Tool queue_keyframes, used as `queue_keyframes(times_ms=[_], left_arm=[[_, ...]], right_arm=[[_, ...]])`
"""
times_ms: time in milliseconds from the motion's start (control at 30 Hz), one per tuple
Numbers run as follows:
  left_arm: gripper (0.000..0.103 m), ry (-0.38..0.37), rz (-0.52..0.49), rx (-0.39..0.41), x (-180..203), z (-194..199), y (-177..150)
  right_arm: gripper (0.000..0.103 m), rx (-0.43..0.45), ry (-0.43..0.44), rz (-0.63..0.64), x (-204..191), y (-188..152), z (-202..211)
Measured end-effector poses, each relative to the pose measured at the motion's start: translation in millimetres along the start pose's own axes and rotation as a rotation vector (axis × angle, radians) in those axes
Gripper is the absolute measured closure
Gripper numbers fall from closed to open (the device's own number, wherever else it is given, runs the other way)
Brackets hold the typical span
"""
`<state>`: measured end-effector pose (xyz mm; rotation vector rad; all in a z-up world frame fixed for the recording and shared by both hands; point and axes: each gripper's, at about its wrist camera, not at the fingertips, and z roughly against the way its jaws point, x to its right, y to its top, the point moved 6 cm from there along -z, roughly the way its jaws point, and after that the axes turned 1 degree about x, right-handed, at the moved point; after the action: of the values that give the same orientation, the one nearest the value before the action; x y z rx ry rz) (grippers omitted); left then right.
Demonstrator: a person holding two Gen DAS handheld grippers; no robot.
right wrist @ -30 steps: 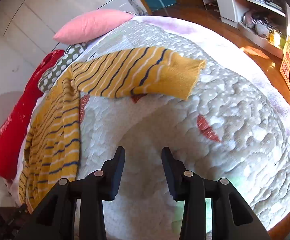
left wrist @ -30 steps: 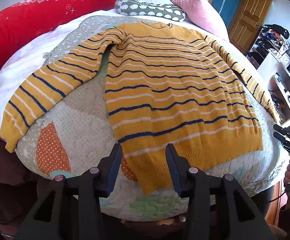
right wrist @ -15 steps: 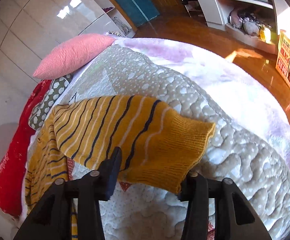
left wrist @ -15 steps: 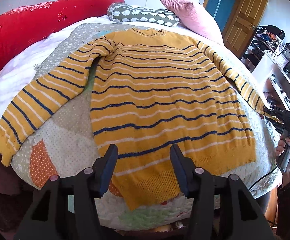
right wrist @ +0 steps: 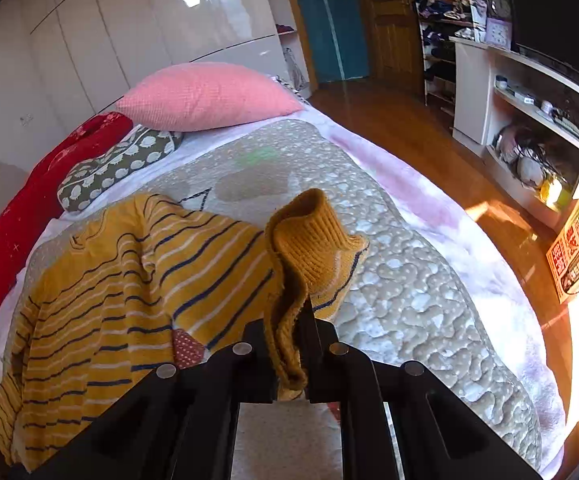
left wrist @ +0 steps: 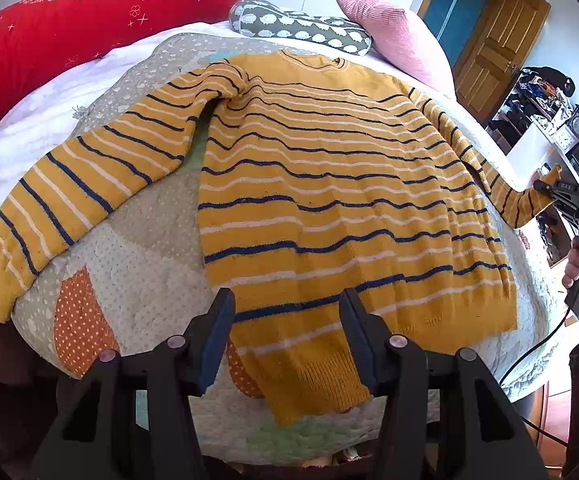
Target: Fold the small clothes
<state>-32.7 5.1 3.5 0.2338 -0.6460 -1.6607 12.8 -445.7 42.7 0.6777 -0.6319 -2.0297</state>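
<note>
On quilt (left wrist: 101, 248): one sweater (left wrist: 329, 200); right gripper (right wrist: 289, 320) fingers clamp cuff (right wrist: 309, 240), left gripper (left wrist: 287, 336) fingers spread, empty

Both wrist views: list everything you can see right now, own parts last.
sweater: one, mustard with navy and white stripes, flat on the quilt.
sleeve cuff: one, mustard, lifted at the bed's right side.
quilt: one, beige dotted, covering the bed.
pink pillow: one, bed head.
sheep-print cushion: one, grey-green, beside it.
red bolster: one, far left.
shelf unit: one, white, right wall.
left tongs: open, over the hem.
right tongs: shut on the sleeve cuff.
</note>
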Motion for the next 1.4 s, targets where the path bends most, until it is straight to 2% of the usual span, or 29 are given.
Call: queue_keyframes(times_ms=[67,200,400,567,800,1033,1167,1400], left_arm=[[0.05,0.005,0.002,-0.002,-1,0,-2],[0.05,0.062,-0.034,0.012,-1,1,-4],[0.05,0.15,-0.07,0.058,-7,4,2],[0.049,0.187,-0.063,0.071,-18,6,5],[0.045,0.235,-0.043,0.066,-42,6,5],[0.044,0.215,0.017,0.076,-65,8,11],[0.044,0.208,0.044,0.073,-78,7,10],[0.044,0.204,0.088,0.049,-94,2,7]], right_arm=[[0.095,-0.002,0.016,0.035,-20,1,-2],[0.096,0.009,-0.029,0.092,-40,-1,-9],[0.096,0.02,-0.001,0.177,-73,1,0],[0.096,0.039,0.061,0.314,-135,7,11],[0.096,-0.006,0.176,0.444,-242,1,0],[0.096,-0.115,0.242,0.533,-348,-22,-42],[0.096,-0.196,0.291,0.552,-401,-50,-69],[0.093,-0.347,0.351,0.587,-456,-110,-105]])
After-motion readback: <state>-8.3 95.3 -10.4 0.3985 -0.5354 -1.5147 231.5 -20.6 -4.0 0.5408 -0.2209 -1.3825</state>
